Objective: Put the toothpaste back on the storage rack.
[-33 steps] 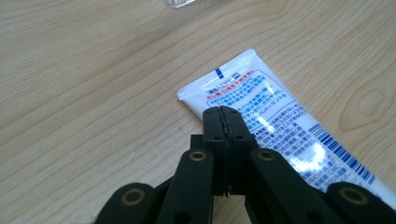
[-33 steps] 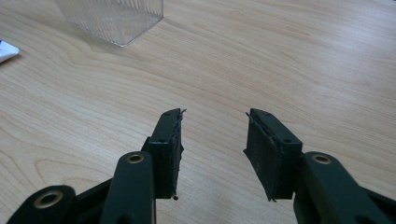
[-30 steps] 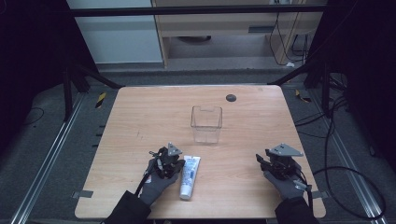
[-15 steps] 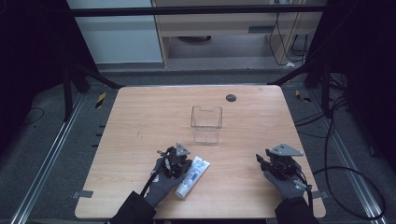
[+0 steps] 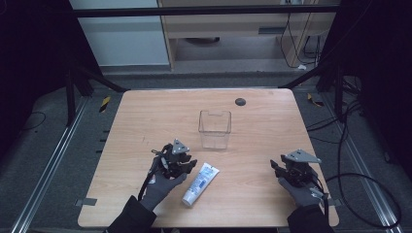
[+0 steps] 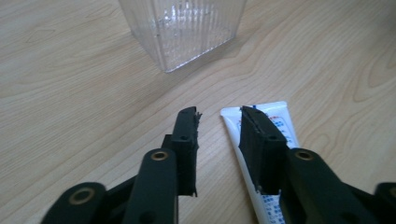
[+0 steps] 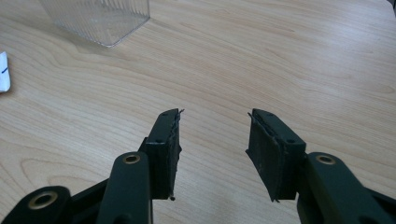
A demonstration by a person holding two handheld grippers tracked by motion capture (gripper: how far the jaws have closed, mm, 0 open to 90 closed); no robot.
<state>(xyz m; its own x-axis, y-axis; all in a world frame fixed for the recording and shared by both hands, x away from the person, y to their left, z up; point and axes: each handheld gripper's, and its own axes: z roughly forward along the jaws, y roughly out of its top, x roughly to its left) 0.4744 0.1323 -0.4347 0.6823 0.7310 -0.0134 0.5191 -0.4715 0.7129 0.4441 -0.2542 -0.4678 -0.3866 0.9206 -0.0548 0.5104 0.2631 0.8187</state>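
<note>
In the high view, the left tool hovers over the near part of the wooden table, and the white tube lies flat just to its right, slanted, with its cap end toward the person. A clear plastic container stands upright ahead of that tool, a little to its right. The right tool sits well apart, near the table's right edge, partly open over bare wood. In the left gripper view, the left tool has just been opening; its jaws stand partly apart with bare wood between them, and the tube lies under and beside the right jaw, not gripped. The container rises ahead. In the right gripper view, the right tool gapes moderately and holds nothing; the container stands far ahead to its left.
</note>
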